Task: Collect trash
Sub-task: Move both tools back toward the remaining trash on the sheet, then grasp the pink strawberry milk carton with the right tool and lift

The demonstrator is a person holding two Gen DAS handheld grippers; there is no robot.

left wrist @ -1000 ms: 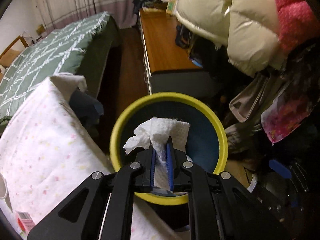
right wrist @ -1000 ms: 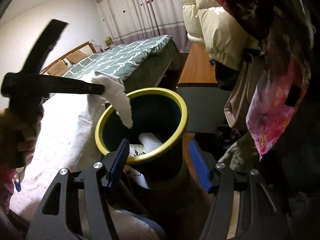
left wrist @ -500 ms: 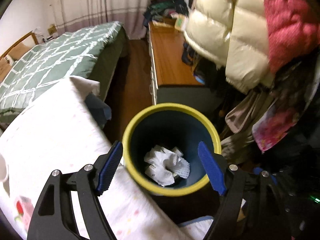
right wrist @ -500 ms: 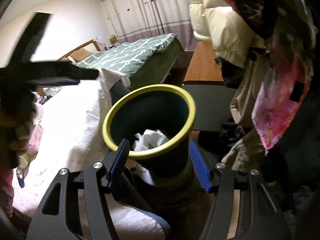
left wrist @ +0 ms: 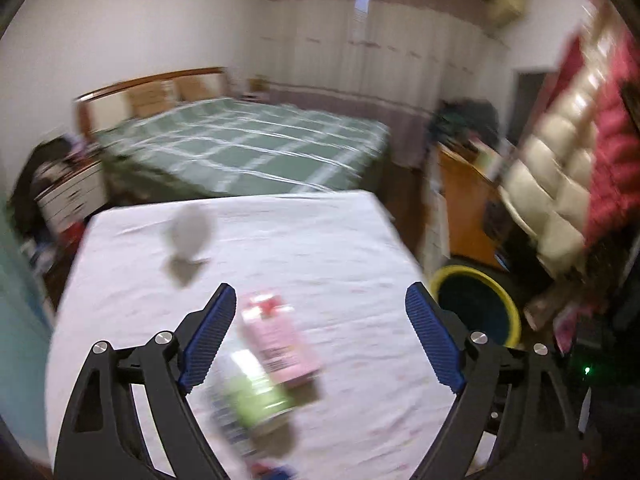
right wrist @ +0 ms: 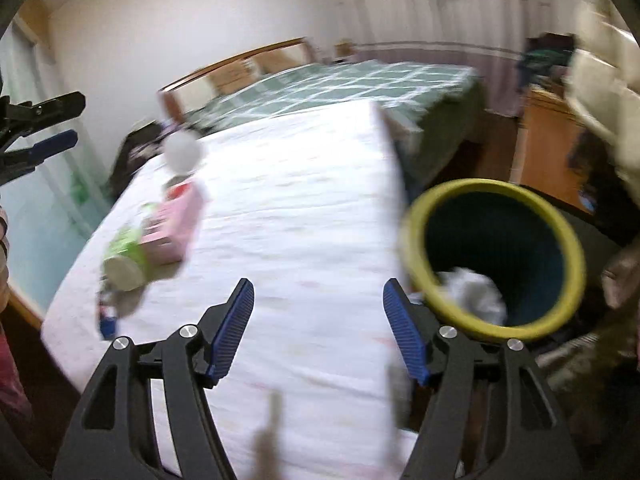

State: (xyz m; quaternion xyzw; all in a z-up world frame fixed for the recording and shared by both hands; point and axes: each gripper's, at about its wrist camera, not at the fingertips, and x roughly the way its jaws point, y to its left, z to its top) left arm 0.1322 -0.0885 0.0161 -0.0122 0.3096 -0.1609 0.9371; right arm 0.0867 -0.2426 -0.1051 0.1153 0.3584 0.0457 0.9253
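Hovering over the white cloth-covered table, left gripper jaws just opening wide, empty above the pink rectangular carton; right gripper likewise opening, empty.

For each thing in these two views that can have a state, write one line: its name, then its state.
Left tool: open, nothing between its fingers; just been opening.
Right tool: open, empty; just been opening.
Bin: upright, crumpled tissue inside.
Pink carton: lying on the white cloth.
Green can: lying on its side.
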